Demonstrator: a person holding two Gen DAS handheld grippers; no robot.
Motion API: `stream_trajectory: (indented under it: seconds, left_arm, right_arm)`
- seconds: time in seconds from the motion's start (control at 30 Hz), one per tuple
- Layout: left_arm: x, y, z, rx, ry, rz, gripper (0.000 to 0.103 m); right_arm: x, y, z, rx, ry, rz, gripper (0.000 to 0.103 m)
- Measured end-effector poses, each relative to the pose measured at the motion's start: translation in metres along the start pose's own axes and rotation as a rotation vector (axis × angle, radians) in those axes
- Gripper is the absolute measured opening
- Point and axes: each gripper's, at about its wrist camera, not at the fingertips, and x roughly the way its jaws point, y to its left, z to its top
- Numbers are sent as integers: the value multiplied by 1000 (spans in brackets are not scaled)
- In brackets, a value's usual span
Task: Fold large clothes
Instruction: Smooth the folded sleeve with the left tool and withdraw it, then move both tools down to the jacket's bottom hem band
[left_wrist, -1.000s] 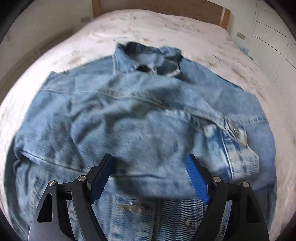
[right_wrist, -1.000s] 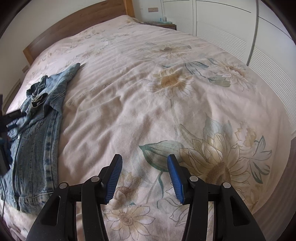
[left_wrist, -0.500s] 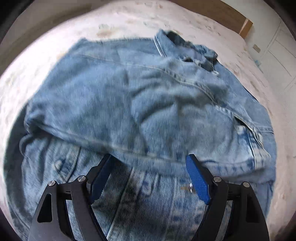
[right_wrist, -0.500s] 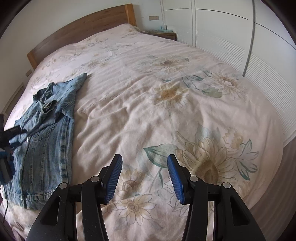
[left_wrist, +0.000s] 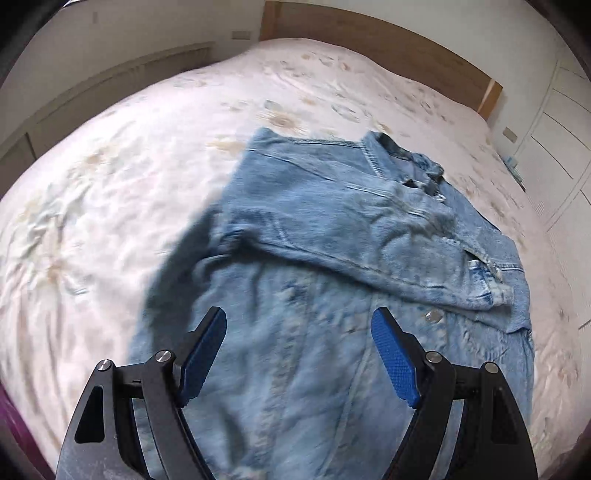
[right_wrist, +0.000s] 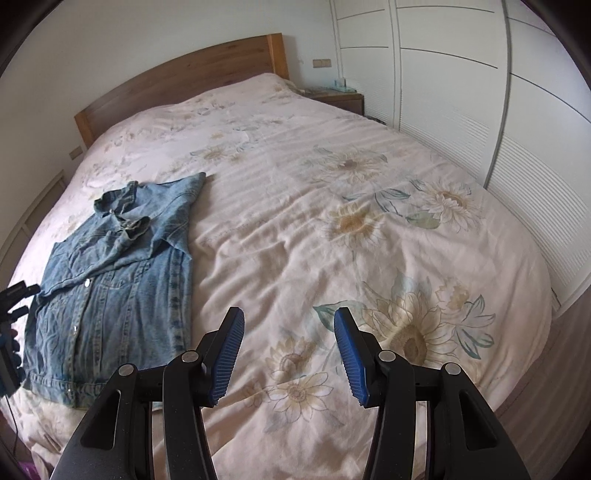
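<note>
A light blue denim jacket (left_wrist: 332, 280) lies front up on the bed, collar toward the headboard, with one sleeve folded across its chest. My left gripper (left_wrist: 299, 332) hangs open above the jacket's lower left part, nothing between its blue pads. In the right wrist view the same jacket (right_wrist: 118, 280) lies at the left side of the bed. My right gripper (right_wrist: 288, 332) is open over bare bedspread, well to the right of the jacket, and holds nothing. The left gripper's black body (right_wrist: 11, 332) shows at that view's left edge.
A pale floral bedspread (right_wrist: 351, 229) covers the wide bed, with much bare cover right of the jacket. A wooden headboard (right_wrist: 192, 77) stands at the far end. White wardrobe doors (right_wrist: 480, 92) line the right side, with a nightstand (right_wrist: 340, 98) beside them.
The left gripper has drawn back and swung left, so the jacket now sits right of centre with bedspread showing on its left. The right gripper has risen, showing more of the bed. Both stay open.
</note>
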Motion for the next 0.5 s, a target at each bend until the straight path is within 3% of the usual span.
stream_trajectory:
  seconds: [0.33,0.5]
  left_arm:
    - [-80,113,-52,-83,-61,122,77]
    - [-110,158,-89,-83,-34,159,77]
  right_arm:
    - [-31,19,-23,-45,-14,24,52]
    - [-40,34,-36,-83,-14,55,53]
